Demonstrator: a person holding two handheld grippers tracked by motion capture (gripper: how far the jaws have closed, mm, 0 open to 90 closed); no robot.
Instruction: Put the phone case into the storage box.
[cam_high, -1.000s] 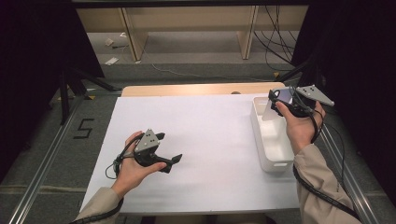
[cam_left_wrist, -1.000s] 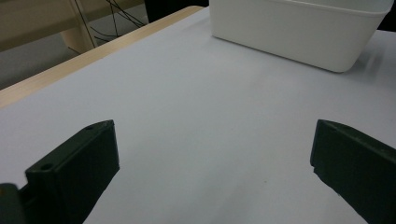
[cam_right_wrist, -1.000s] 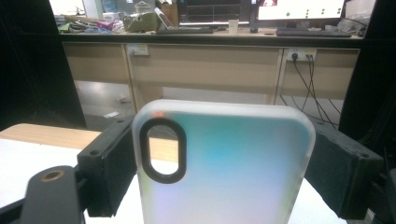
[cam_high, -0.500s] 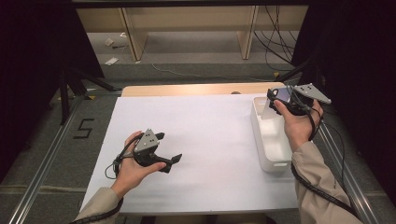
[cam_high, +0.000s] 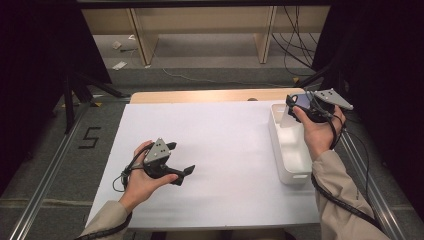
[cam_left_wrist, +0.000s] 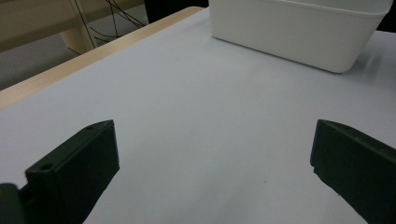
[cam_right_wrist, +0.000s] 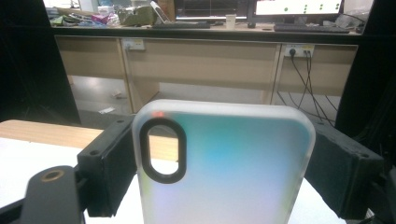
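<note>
I am holding a translucent phone case (cam_right_wrist: 224, 163) between the jaws of my right gripper (cam_high: 300, 107), which sits at the right of the high view, above the far end of a white plastic bin (cam_high: 290, 172). In the right gripper view the case stands upright at centre frame, a black jaw pressed against each long edge; the jaws stand wide because the case is wide. My left gripper (cam_high: 180, 160) rests low at lower left of the high view, on the white table cover (cam_high: 225, 150), its jaws spread far apart with nothing between them. The risk I judge greatest is the case slipping: it looks smooth and slightly flexible, gripped only along its thin rims, so a squeeze could bow it and let it spring out, while too little pressure could let it slide down. If I let go off-centre it may strike the bin's rim and fall outside. The case is frosted, milky plastic with rounded corners, a faint blue-green sheen and a dark oval camera opening at its upper left. The bin is glossy, rectangular, with rounded corners and plain walls. The cover is matte and smooth, with a light wooden table edge (cam_high: 200, 96) beyond it.
</note>
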